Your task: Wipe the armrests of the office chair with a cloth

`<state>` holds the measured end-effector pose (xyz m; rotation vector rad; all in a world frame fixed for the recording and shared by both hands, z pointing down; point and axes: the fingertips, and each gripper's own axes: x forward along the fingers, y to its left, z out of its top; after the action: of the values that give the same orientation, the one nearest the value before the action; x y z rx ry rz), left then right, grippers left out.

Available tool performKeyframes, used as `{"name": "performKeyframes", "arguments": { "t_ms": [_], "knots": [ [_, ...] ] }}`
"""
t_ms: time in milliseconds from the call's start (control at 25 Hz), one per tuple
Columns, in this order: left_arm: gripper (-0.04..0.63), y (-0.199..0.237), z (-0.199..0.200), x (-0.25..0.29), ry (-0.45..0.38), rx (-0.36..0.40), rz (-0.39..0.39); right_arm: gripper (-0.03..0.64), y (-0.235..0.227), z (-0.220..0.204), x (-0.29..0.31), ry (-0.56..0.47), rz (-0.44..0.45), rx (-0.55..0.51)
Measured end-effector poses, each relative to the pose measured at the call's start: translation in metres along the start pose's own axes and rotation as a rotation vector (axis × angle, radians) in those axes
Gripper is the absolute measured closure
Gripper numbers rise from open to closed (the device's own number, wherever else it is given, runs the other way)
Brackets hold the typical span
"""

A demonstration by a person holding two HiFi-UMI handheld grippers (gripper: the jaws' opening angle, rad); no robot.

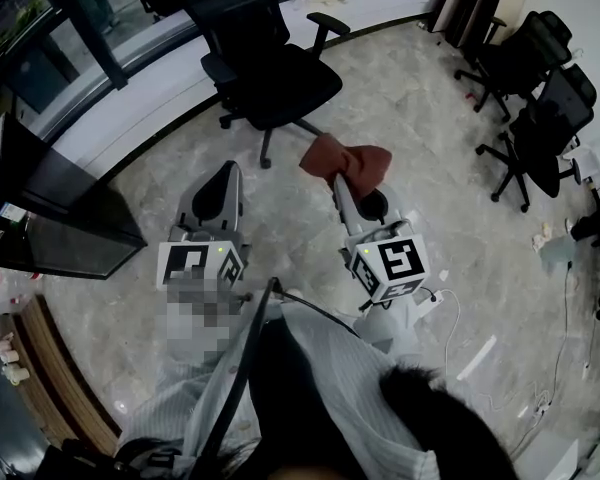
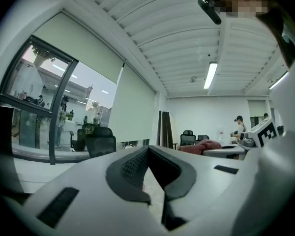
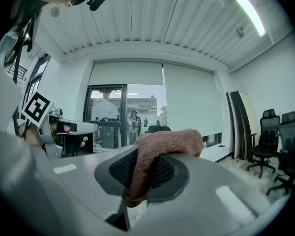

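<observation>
2 spare chairs [image 1: 552, 118] rt, cloth [image 1: 347, 160] in tool [image 1: 340, 179]

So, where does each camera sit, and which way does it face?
Head view: on the head, steeply down at office chair, left gripper, right gripper, brown cloth, own shirt.
Left gripper view: on left gripper, roughly level, towards windows; shut jaws show.
Right gripper view: on right gripper, level; jaws clamp cloth.
Shared: all show the cloth.

Bare floor [image 1: 280, 203] lies open ahead, up to the office chair [image 1: 270, 73]. Dark desk [image 1: 70, 238] crowds the left. Spare chairs [image 1: 540, 133] well apart at right. Cables [image 1: 540, 400] trail lower right.
</observation>
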<state>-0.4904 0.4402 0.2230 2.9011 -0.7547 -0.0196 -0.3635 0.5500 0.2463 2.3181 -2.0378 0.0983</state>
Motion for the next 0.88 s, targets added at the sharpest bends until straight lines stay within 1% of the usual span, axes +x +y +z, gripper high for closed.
{"name": "performKeyframes", "arguments": {
  "t_ms": [280, 480, 560, 680, 800, 880],
  "knots": [
    [0.592, 0.000, -0.011, 0.028, -0.001, -0.006, 0.012, 0.581, -0.023, -0.006, 0.012, -0.008, 0.014, 0.013],
    [0.592, 0.006, -0.018, 0.058, 0.018, -0.010, 0.031, 0.581, -0.046, -0.014, 0.033, 0.019, 0.030, 0.028],
    [0.592, 0.020, -0.019, 0.079, 0.020, -0.008, 0.040, 0.581, -0.055, -0.019, 0.057, 0.025, 0.038, 0.032],
    [0.592, 0.052, -0.023, 0.126, 0.025, 0.002, 0.043, 0.581, -0.075, -0.027, 0.111, 0.029, 0.043, 0.045],
    [0.592, 0.090, -0.021, 0.184, 0.026, 0.021, 0.046, 0.581, -0.099, -0.027, 0.177, 0.029, 0.045, 0.048],
    [0.592, 0.120, -0.008, 0.228, 0.022, 0.042, 0.051, 0.581, -0.116, -0.019, 0.229, 0.015, 0.047, 0.052]
  ]
}}
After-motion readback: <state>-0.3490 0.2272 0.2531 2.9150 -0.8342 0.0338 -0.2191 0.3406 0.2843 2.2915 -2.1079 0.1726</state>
